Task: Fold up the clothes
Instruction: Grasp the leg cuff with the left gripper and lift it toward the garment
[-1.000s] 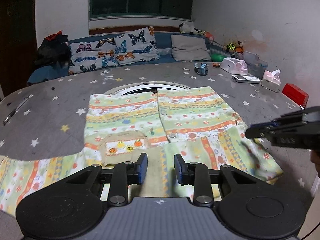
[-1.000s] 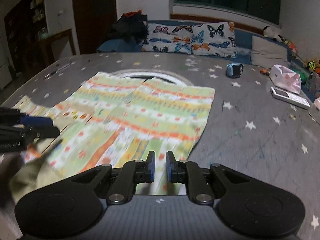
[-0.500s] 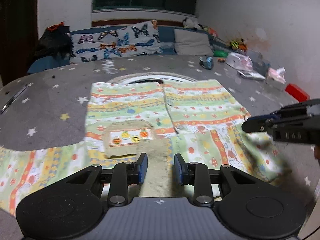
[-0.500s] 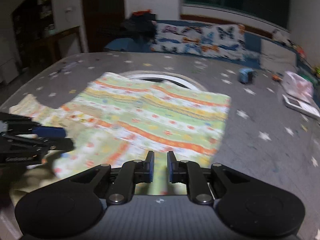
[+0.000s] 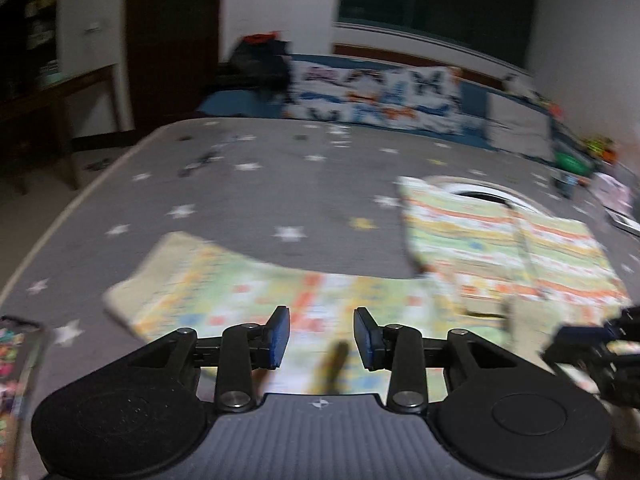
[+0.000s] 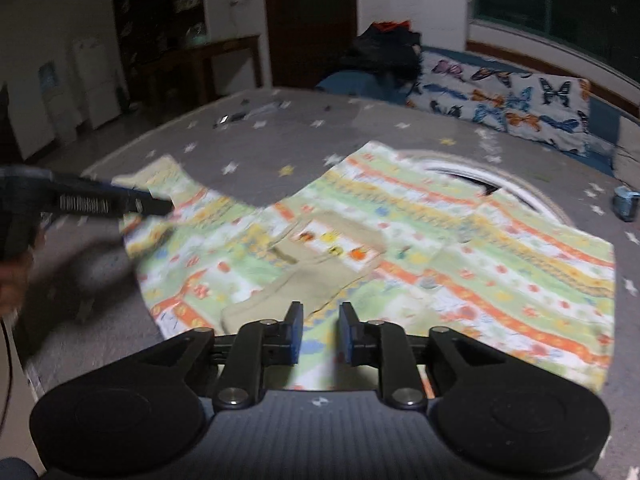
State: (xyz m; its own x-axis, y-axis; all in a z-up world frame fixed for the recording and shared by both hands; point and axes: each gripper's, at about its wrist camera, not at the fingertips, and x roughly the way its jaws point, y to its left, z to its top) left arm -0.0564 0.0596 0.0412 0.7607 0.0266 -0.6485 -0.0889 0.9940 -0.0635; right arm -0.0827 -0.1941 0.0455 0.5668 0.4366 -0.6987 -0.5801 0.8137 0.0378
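Note:
A green, yellow and orange patterned shirt [image 6: 420,248] lies flat on the grey star-print table [image 6: 312,140]. Its left sleeve [image 5: 224,280] stretches out flat to the left. My left gripper [image 5: 320,334] is open and empty, hovering over that sleeve; it shows at the left of the right wrist view [image 6: 132,206]. My right gripper [image 6: 319,332] is open and empty above the shirt's near edge, by the beige collar and chest pocket [image 6: 332,244]; it shows at the right edge of the left wrist view [image 5: 592,340]. Both views are blurred.
A phone in a colourful case [image 5: 16,364] lies at the table's near left edge. A small blue object [image 6: 625,197] sits at the far right. A bench with butterfly cushions [image 6: 508,108] runs behind the table. A white ring [image 6: 496,176] shows under the shirt's far edge.
Both grippers swung left. The left one moved from the shirt's middle to over the left sleeve. The right one moved from the right sleeve to the collar and opened wider.

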